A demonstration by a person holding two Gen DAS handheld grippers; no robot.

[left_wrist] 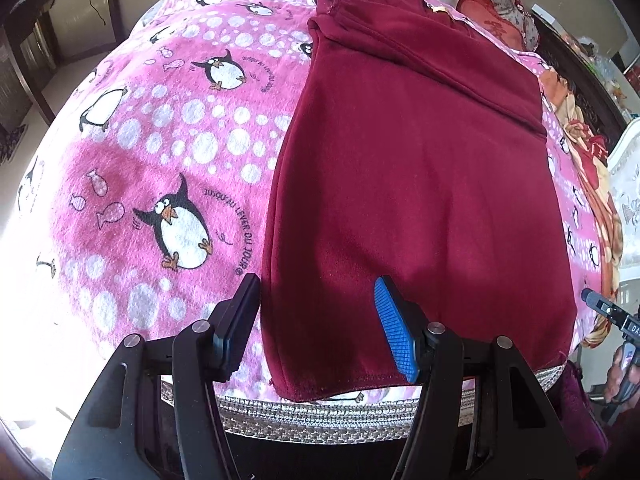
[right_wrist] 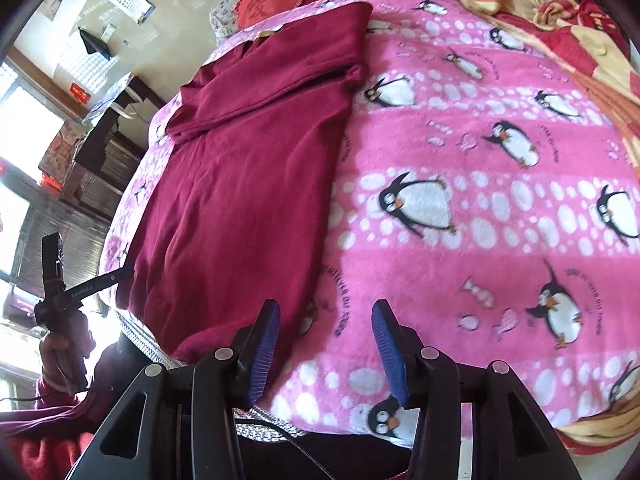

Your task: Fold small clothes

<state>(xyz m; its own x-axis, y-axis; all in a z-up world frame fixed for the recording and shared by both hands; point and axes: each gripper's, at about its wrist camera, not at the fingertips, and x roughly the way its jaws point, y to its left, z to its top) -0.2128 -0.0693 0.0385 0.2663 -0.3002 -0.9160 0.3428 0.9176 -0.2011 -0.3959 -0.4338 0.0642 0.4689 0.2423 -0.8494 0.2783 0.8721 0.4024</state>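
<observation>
A dark red garment lies flat on a pink penguin blanket, sleeves folded across its upper part. My left gripper is open, its fingers straddling the garment's near left hem corner just above the cloth. In the right wrist view the same garment lies left of centre. My right gripper is open and empty above the blanket, just right of the garment's near right corner. The other gripper shows at the left edge.
A silver patterned bed edge runs along the front. Red and floral pillows lie at the head of the bed. A crumpled floral quilt lies on the far right. Dark furniture stands beyond the left side.
</observation>
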